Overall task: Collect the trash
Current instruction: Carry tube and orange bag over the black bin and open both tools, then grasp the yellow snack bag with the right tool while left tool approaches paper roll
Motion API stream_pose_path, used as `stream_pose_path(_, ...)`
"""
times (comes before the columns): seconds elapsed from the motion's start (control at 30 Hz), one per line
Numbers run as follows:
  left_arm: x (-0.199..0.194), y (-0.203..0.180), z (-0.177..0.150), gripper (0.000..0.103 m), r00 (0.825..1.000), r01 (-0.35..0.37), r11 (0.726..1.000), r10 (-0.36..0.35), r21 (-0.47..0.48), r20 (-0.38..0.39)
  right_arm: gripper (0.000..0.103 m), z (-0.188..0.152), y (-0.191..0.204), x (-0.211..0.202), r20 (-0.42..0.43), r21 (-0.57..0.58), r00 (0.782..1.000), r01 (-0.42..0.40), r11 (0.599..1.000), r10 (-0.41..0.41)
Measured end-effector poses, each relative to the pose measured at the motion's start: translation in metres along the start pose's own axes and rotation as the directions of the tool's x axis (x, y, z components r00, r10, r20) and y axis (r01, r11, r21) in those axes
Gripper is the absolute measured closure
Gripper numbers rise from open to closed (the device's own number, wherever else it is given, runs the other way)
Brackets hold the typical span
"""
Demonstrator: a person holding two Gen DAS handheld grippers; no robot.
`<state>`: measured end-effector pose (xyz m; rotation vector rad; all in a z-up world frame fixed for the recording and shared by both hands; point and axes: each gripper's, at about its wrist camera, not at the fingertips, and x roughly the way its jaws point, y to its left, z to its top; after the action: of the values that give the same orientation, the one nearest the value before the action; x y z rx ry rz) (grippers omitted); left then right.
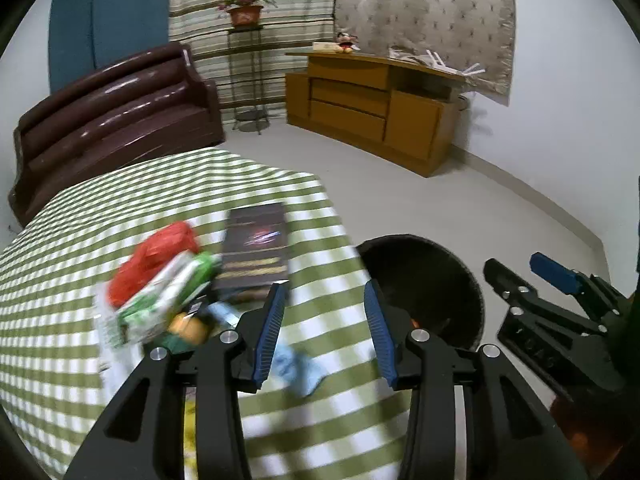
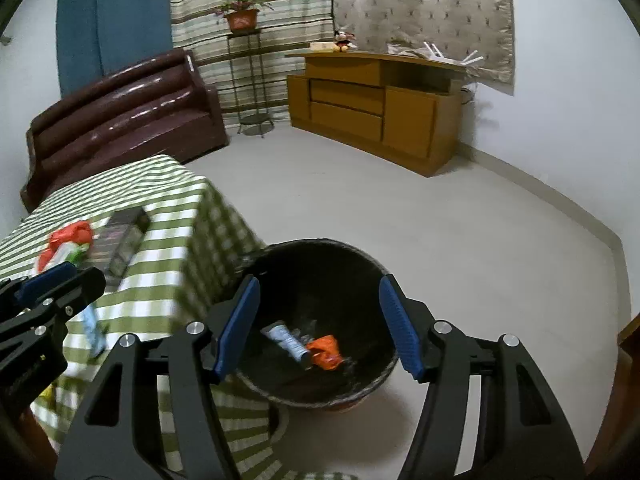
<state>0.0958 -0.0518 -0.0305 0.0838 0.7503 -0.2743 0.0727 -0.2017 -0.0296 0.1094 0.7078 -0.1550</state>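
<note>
My left gripper (image 1: 325, 320) is open and empty above the green-checked tablecloth (image 1: 120, 216). A heap of trash lies to its left: a red bag (image 1: 154, 258), a green-and-white wrapper (image 1: 168, 292), an orange-yellow item (image 1: 188, 328). A light blue wrapper (image 1: 298, 368) lies under the jaws. My right gripper (image 2: 318, 320) is open and empty above the black bin (image 2: 320, 272), which holds a white tube (image 2: 286, 340) and an orange wrapper (image 2: 326, 352). The bin (image 1: 424, 280) shows beside the table in the left wrist view.
A dark book (image 1: 256, 248) lies on the table past the trash. A brown sofa (image 1: 116, 120) stands behind the table, a wooden cabinet (image 1: 376, 108) and a plant stand (image 1: 246, 80) by the far wall. Grey floor surrounds the bin.
</note>
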Motion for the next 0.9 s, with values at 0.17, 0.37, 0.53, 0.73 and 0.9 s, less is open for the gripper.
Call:
stream_pose_path(0.17,-0.02,0.03,-0.01,0.058,0.999,-0.042,0.998,0.042,-0.039,-0.003,0.041,-0.006,0.026,-0.013,0.002,-0.038,0.999,-0.041,0.998,0.041)
stream_pose_path(0.37,-0.046,0.07,-0.029,0.05,0.994,-0.106,0.992,0.107,-0.068,0.008,0.041,-0.013,0.069,-0.025,-0.007,-0.079,0.995,-0.102,0.992,0.102)
stream_pose_path(0.53,-0.06,0.101,-0.045,0.049,0.985,-0.17,0.98,0.17,-0.101,-0.004,0.041,-0.024,0.109,-0.029,-0.043,-0.133,0.985,-0.17,0.976,0.166)
stream_pose_path(0.73,-0.067,0.133,-0.06,0.046,0.976,-0.217,0.966,0.215,-0.14,-0.027,0.041,-0.034,0.148,-0.037,-0.066,-0.202,0.975,-0.22,0.954,0.211)
stream_pose_path(0.9,-0.067,0.155,-0.072,0.046,0.971,-0.237,0.958,0.231,-0.163,-0.056,0.041,-0.042,0.171,-0.043,-0.089,-0.226,0.967,-0.254,0.94,0.24)
